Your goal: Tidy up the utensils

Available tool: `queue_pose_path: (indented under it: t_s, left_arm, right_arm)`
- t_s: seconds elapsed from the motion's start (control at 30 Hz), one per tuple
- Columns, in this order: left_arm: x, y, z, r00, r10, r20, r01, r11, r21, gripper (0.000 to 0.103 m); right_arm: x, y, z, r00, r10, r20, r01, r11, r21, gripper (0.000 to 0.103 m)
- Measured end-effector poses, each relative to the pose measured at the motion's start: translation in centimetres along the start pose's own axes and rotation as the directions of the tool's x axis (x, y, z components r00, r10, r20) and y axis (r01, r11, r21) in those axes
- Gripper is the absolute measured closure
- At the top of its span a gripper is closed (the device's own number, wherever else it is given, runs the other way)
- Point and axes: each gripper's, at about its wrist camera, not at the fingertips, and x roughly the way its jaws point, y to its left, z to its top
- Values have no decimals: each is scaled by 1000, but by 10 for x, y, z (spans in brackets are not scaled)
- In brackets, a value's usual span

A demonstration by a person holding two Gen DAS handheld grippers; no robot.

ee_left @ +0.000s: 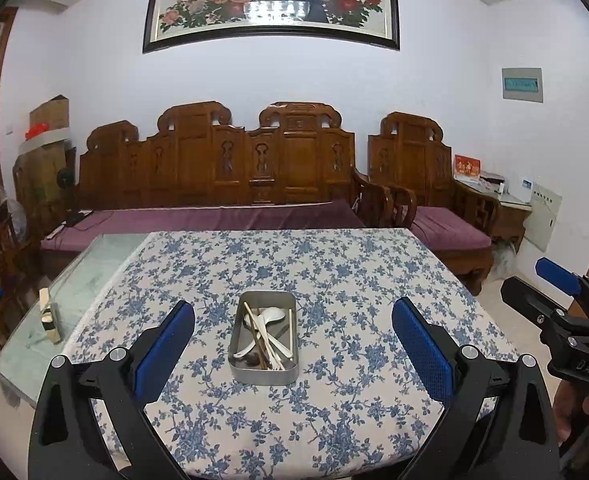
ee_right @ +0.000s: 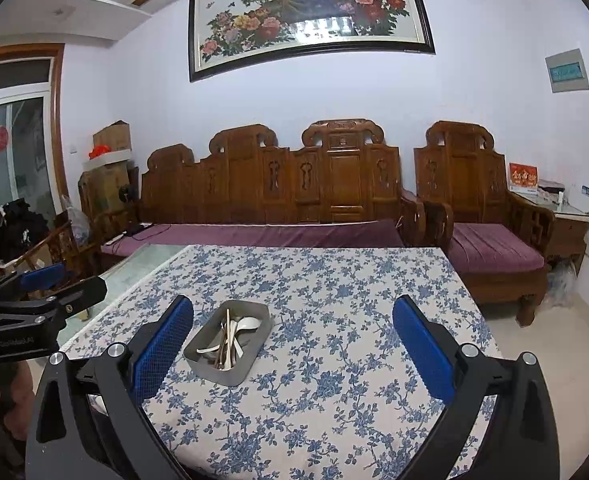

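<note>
Nearest the lens, the left gripper (ee_left: 293, 350) holds its blue-padded fingers (ee_left: 165, 350) wide apart above the near edge of the table (ee_left: 106, 258), gripping nothing, and the right gripper (ee_right: 293, 350) is spread just as wide and empty beside it. Between and beyond their fingertips a grey metal tin (ee_left: 264, 338) sits on the blue-flowered tablecloth (ee_left: 334, 280), near the table's middle, untouched by either tool. Inside it lie white spoons (ee_left: 268, 316) and pale chopsticks (ee_left: 262, 336) crossed in a loose heap, all within the tin's walls.
</note>
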Motion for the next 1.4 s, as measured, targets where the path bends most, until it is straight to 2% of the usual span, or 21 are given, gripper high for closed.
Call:
queue_pose_path:
  t_s: [1.4]
  left_arm:
    - [5, 0, -4, 1000, 5, -9, -5, 1000, 5, 8]
  right_arm:
    - [2, -2, -5, 1000, 3, 0, -3, 1000, 16, 3]
